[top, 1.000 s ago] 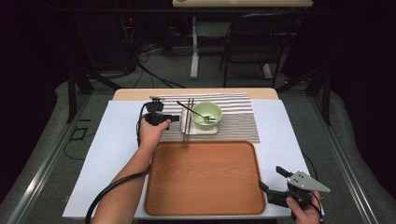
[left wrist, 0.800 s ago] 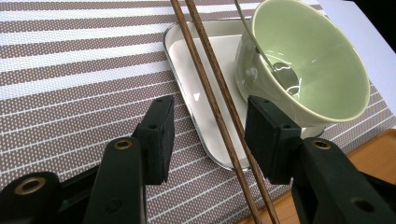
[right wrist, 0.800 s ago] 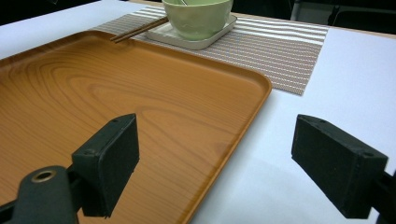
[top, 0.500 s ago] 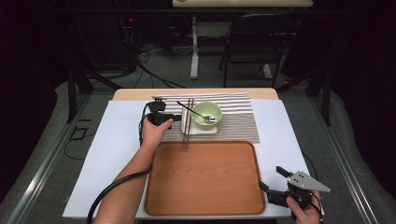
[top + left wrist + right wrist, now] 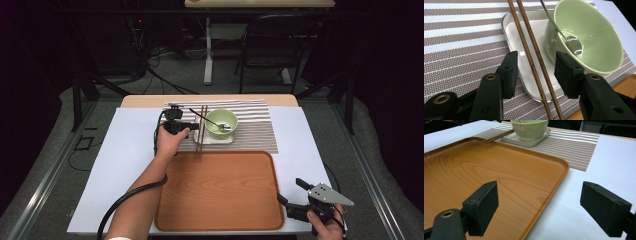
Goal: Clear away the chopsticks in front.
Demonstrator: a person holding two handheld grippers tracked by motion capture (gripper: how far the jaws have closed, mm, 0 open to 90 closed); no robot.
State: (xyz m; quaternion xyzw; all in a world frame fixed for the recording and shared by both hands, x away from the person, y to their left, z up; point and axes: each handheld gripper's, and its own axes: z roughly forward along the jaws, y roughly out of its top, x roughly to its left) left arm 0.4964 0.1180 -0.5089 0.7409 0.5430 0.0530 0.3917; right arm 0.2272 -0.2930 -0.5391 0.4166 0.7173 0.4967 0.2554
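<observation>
Left gripper view: left gripper straddles the chopsticks, jaws just closing, not yet pinching.
Chopsticks lie across the white dish beside the bowl; an uneven pinch may catch one stick. Right gripper idles, released.

A dim lab or studio: black surroundings, cables on grey floor, a metal frame, an empty chair beyond the white-covered counter with its staged meal setting.

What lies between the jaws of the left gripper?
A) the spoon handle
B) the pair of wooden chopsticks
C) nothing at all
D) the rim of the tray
B: in the left gripper view the chopsticks run between the left gripper jaws, which stand apart from them.
</observation>
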